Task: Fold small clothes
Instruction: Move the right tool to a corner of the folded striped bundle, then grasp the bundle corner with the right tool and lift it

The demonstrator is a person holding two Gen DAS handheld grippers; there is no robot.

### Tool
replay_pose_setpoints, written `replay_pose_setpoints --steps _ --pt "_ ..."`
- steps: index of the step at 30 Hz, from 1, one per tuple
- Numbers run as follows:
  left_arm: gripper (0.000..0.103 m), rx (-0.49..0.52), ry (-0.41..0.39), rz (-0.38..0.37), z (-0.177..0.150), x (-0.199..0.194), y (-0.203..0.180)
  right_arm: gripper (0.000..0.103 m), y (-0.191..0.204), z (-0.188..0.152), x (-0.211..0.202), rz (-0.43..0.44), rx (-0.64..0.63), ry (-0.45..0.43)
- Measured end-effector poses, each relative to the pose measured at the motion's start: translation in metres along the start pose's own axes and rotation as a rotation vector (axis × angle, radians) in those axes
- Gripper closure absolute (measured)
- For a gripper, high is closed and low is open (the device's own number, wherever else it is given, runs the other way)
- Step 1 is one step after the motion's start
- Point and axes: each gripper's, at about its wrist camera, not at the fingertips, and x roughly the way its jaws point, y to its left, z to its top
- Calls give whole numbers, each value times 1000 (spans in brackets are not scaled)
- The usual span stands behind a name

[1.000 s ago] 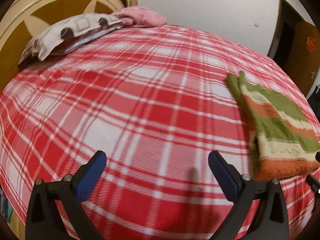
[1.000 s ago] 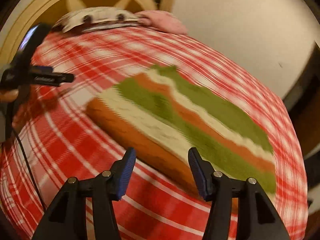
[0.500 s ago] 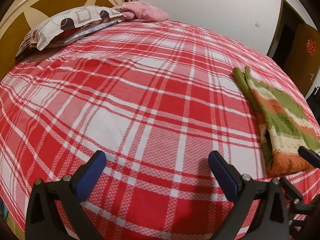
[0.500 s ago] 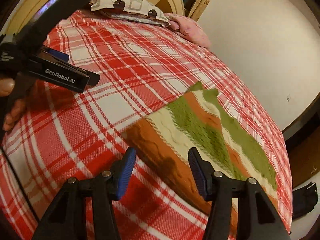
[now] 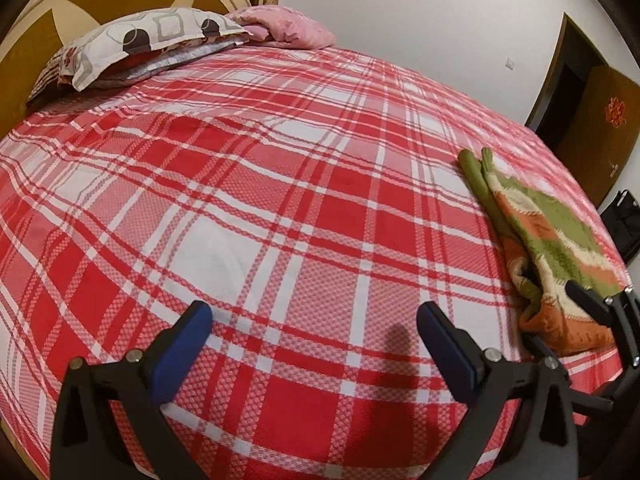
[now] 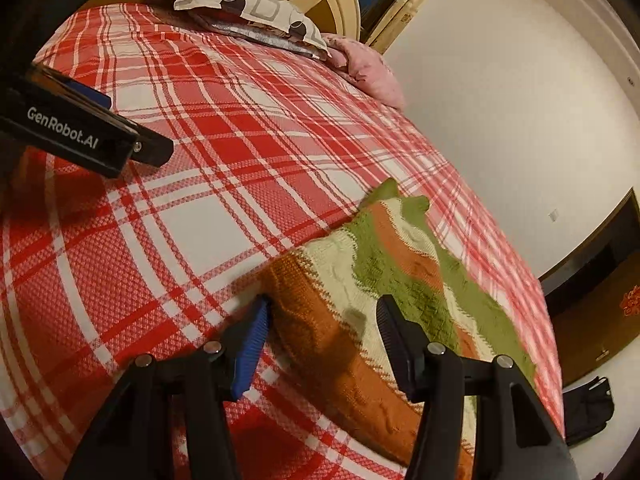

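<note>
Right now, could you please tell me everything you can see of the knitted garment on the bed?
The knitted garment is a small, thick piece in wavy green, cream and orange bands with an orange hem. It lies folded in layers, mostly flat, on the red plaid bedspread, away from the pillows. Its near orange corner sits between the jaws of the right gripper, which straddle it without visibly clamping. The left gripper is well clear of it.

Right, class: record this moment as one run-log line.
left gripper: open, over bedspread | right gripper: open, astride knit garment corner | fold: not begun
</note>
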Motion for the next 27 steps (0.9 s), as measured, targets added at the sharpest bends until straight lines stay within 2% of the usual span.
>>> replay_pose_setpoints --steps 1,4,7,11,16,17,20,27 --pt "0 -9 -3 -17 1 -1 2 61 -1 -1 -1 29 6 0" --pt "0 -41 -7 -72 4 -4 10 78 -1 -5 -4 60 11 -1" --pt "0 -60 -4 -120 12 -3 14 86 -9 -9 -4 91 59 -3" --pt "0 -34 -2 -181 32 2 3 90 -19 -8 -11 119 111 -30" --pt "0 -17 2 -329 69 19 -23 92 -32 -9 -15 163 179 -38" --pt "0 -13 9 -339 74 24 -30 92 -33 -10 -14 170 182 -36" --pt "0 8 66 -414 88 46 -53 92 -36 -12 -12 176 185 -34" --pt "2 42 160 -502 106 95 -104 92 -44 -18 -10 189 215 -32"
